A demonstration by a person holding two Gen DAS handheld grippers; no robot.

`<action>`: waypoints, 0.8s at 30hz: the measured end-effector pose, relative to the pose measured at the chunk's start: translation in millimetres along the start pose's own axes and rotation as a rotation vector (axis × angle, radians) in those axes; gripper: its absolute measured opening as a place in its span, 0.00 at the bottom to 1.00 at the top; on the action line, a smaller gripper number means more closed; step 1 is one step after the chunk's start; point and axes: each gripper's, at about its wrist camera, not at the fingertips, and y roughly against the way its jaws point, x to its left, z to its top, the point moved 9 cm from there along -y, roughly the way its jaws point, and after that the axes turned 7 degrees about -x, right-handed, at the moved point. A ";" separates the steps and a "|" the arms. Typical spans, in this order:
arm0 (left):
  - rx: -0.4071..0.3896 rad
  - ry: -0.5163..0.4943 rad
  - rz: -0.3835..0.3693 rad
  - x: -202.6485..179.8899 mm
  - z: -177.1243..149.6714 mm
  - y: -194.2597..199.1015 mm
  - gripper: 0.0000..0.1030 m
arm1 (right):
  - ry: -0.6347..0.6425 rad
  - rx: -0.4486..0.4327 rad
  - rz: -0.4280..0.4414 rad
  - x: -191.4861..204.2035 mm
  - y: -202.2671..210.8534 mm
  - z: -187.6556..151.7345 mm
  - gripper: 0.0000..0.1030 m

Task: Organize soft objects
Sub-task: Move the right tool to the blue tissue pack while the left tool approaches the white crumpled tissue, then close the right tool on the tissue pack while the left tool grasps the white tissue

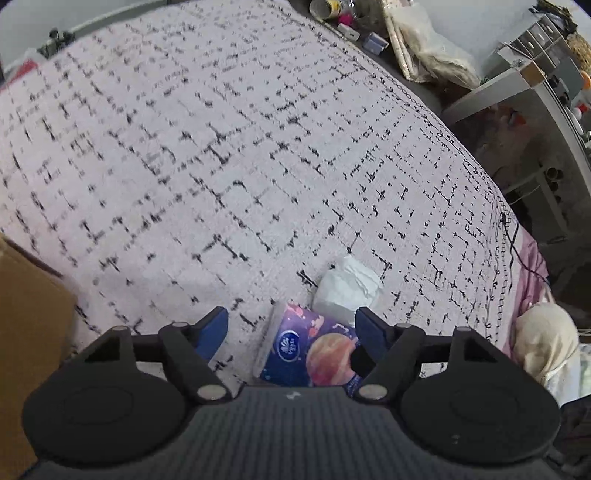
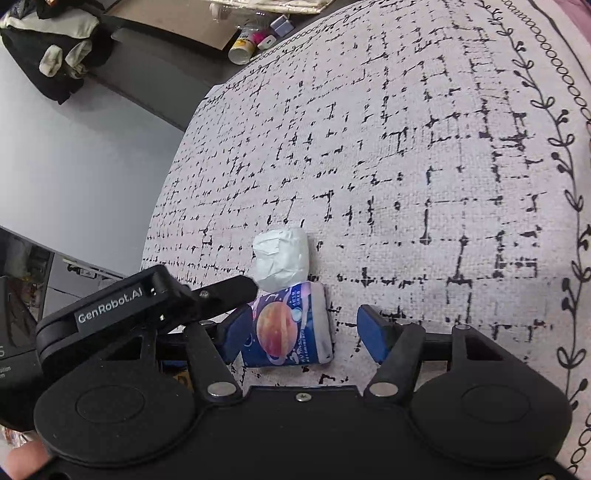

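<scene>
Hidden, cropped and blurred parts around the two grippers

The near end of the tissue pack [image 1: 306, 347] is hidden behind the left gripper [image 1: 291, 328] body, and that gripper's right finger [image 1: 371, 332] covers the pack's corner. From the right gripper [image 2: 301, 332], its left finger [image 2: 236, 332] overlaps the pack's edge, so contact cannot be told. The white wad [image 1: 349, 291] shows no detail. The cardboard box [image 1: 26, 332] is cut by the left edge. The far clutter [image 1: 343, 14] is too small to name.
</scene>
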 end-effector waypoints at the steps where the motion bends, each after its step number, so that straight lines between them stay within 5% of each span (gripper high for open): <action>1: 0.003 0.010 -0.011 -0.4 -0.1 -1.1 0.72 | 0.000 0.002 0.004 1.1 -1.5 -0.5 0.61; 5: 0.028 0.030 -0.042 -4.0 -1.9 -5.6 0.72 | -0.025 0.014 0.024 1.7 -4.9 -1.8 0.54; 9: 0.052 0.021 -0.040 -9.6 -7.3 -10.4 0.66 | -0.042 0.041 0.013 0.5 -12.4 -6.0 0.22; 24: -0.047 -0.129 0.033 -22.6 22.5 -8.0 0.70 | -0.043 0.015 -0.035 -12.6 3.3 1.2 0.18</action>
